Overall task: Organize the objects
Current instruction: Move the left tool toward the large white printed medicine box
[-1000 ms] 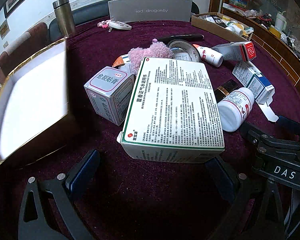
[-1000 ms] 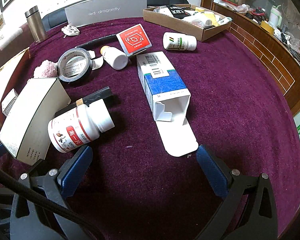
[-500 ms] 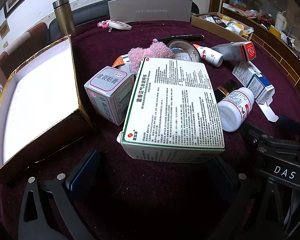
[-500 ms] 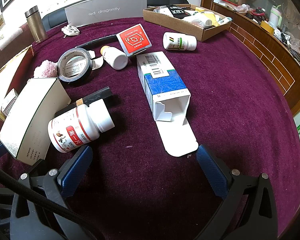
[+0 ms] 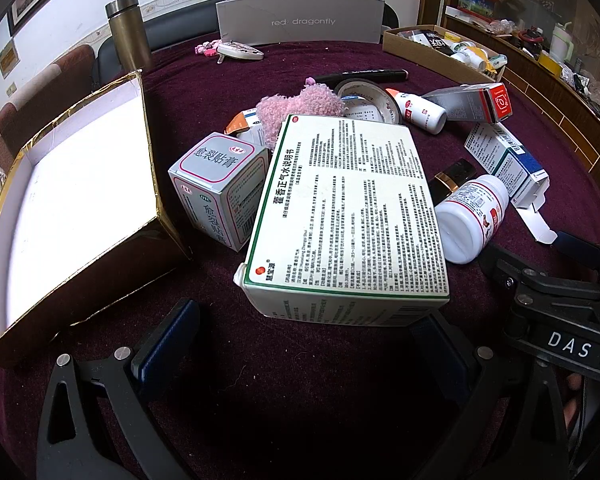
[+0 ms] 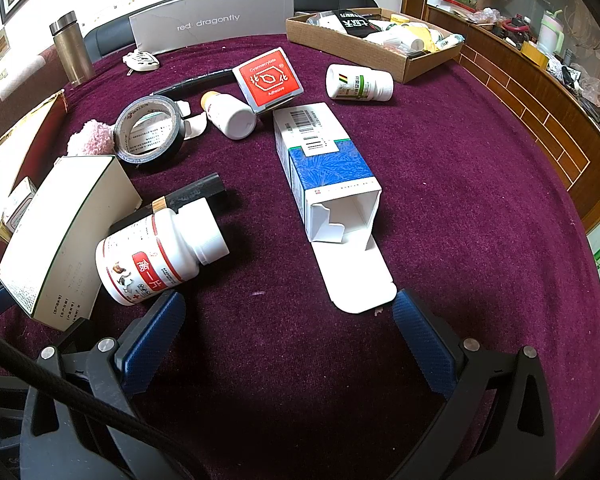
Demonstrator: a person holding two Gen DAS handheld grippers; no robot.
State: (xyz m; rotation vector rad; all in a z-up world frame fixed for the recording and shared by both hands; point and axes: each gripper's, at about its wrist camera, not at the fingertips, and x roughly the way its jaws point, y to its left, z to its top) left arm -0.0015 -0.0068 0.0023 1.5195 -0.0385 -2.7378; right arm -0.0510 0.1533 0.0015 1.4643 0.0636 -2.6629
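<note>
A large white medicine box (image 5: 352,216) with green edges lies on the purple table, just ahead of my open, empty left gripper (image 5: 300,344). A small grey cube box (image 5: 220,184) stands to its left, and a gold-rimmed open box (image 5: 72,208) with a white inside sits further left. A white pill bottle (image 6: 160,252) lies on its side just ahead of my right gripper's left finger. My right gripper (image 6: 288,328) is open and empty. An opened blue-and-white carton (image 6: 324,176) lies ahead of it, flap toward me.
A tape roll (image 6: 150,132), a small white bottle (image 6: 230,114), a red-ended box (image 6: 268,80), a striped-label bottle (image 6: 358,84) and a pink fluffy thing (image 5: 300,106) lie further back. A cardboard tray (image 6: 420,66) of items, a grey sign (image 6: 212,26) and a metal flask (image 6: 72,48) stand at the far edge.
The gold-rimmed box at the left has swung and come down closer to the grey cube box. Both grippers have stayed put and open.
</note>
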